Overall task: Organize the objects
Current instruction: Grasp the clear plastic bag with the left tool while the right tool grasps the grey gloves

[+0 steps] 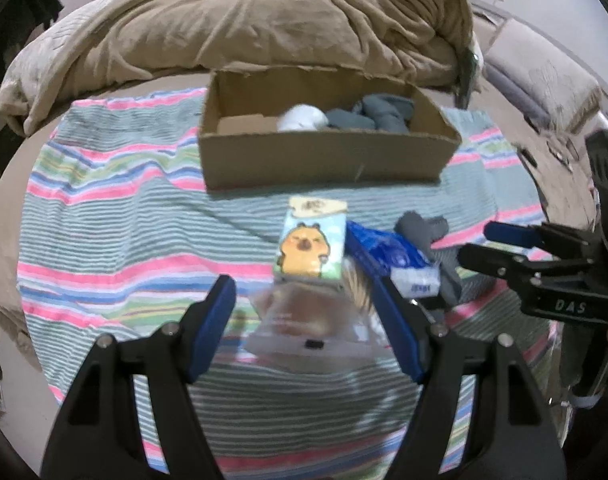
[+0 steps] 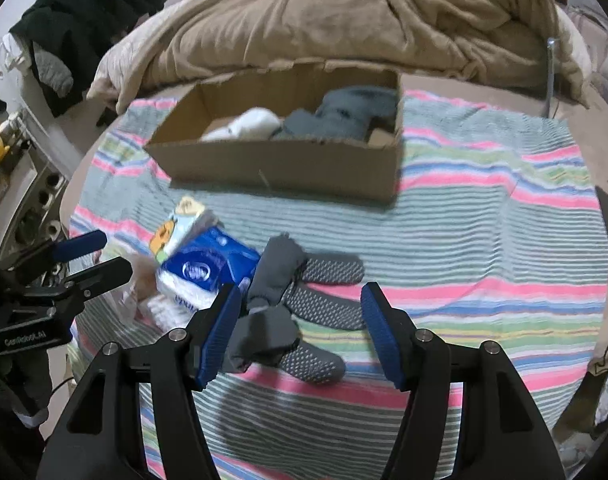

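A cardboard box (image 1: 324, 156) stands on the striped towel (image 1: 116, 236), holding a white sock (image 1: 302, 118) and grey-blue socks (image 1: 380, 114). In front lie a capybara tissue pack (image 1: 312, 240), a blue tissue pack (image 1: 396, 256), a clear bag of items (image 1: 308, 328) and grey grip socks (image 2: 304, 300). My left gripper (image 1: 304, 308) is open, straddling the clear bag. My right gripper (image 2: 300, 320) is open just above the grey socks. The box also shows in the right wrist view (image 2: 288, 164), as do the blue pack (image 2: 208, 268) and capybara pack (image 2: 180, 224).
A rumpled tan blanket (image 1: 264, 24) lies behind the box. Dark clothes (image 2: 84, 20) are piled at the far left in the right wrist view. The towel (image 2: 484, 240) stretches bare to the right of the socks.
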`<state>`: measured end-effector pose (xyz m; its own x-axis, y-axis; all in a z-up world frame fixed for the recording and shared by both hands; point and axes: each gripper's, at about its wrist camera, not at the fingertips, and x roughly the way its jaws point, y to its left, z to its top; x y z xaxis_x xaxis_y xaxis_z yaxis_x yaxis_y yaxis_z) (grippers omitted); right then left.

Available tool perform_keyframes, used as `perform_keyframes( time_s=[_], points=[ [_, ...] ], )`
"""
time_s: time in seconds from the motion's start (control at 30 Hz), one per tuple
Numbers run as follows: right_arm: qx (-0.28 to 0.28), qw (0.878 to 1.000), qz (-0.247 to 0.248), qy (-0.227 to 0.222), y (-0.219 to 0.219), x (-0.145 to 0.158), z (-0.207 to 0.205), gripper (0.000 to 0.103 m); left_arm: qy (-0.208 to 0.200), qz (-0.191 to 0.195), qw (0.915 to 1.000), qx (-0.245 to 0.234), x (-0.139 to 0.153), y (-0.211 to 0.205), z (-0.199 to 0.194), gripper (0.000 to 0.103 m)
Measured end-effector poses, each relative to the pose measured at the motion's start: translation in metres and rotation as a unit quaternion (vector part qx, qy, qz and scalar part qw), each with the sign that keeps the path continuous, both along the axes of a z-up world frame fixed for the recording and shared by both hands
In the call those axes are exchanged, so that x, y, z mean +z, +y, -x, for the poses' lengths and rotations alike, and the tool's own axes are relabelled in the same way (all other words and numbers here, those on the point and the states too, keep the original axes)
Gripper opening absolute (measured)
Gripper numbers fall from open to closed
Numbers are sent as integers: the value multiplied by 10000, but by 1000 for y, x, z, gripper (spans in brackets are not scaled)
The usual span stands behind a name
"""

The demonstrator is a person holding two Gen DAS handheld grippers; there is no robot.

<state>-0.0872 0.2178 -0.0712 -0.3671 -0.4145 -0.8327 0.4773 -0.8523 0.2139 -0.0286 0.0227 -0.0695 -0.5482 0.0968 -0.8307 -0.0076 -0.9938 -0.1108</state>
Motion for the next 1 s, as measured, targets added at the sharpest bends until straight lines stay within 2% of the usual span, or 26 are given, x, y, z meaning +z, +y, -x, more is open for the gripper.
perform_keyframes(
  time_s=[0.13, 0.3, 0.4, 0.47, 0.53, 0.6, 0.63, 0.7, 1.0],
  points=[
    [69, 9999, -73, -121, -5, -11, 2, 66, -221, 71, 9997, -39, -14, 2, 4, 73],
    [233, 9992, -171, -262, -16, -24, 1, 66, -285, 376, 9989, -6, -28, -3, 5, 74],
    [325, 9986, -197, -373, -25, -34, 1, 66, -343, 274, 9990, 11, -36, -11, 6, 74],
    [367, 9981, -217, -449, -29, -41, 3, 60, -338, 303, 9990, -22, -39, -11, 6, 74],
    [382, 9978, -230, -483, -31, -44, 3, 39, -283, 301, 9991, -66, -40, -11, 6, 72],
    [440, 9975, -150, -526, -31, -44, 4, 35, -252, 230, 9994, -89, -41, -12, 7, 70],
    [454, 9975, -139, -518, -31, -44, 4, 33, -225, 181, 9995, -102, -40, -13, 7, 64],
    [464, 9976, -103, -504, -29, -42, 3, 31, -184, 93, 9997, -129, -39, -13, 7, 59],
    [339, 9991, 45, -248, -14, -19, 1, 30, 58, -120, 9993, -346, -29, -8, 1, 52]
  ],
)
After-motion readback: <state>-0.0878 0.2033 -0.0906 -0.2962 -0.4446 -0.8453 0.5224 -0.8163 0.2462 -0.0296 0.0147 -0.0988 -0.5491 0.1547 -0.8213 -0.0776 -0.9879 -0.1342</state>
